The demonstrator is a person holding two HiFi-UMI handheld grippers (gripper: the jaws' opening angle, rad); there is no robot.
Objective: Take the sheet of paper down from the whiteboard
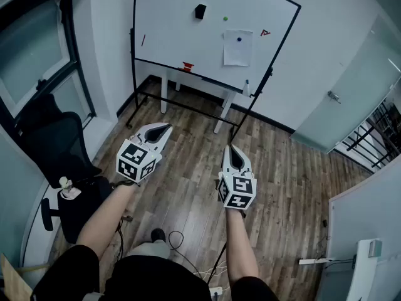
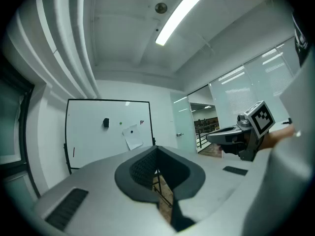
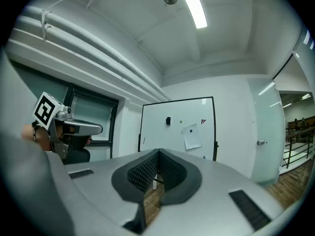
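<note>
A white sheet of paper (image 1: 237,47) hangs on the whiteboard (image 1: 175,24), pinned near its top by a dark round magnet (image 1: 239,40). It also shows small and far in the left gripper view as the paper (image 2: 133,137) and in the right gripper view as the paper (image 3: 192,136). My left gripper (image 1: 164,128) and right gripper (image 1: 232,150) are held level over the wooden floor, well short of the board. Both are shut with nothing between the jaws. The board stands several steps ahead.
A black eraser (image 1: 200,11), a green dot magnet (image 1: 225,19), a red mark (image 1: 265,32) and a red object on the tray (image 1: 187,66) are on the board. A black office chair (image 1: 53,149) stands at left. A glass door (image 1: 351,99) is at right. Cables (image 1: 188,256) lie near my feet.
</note>
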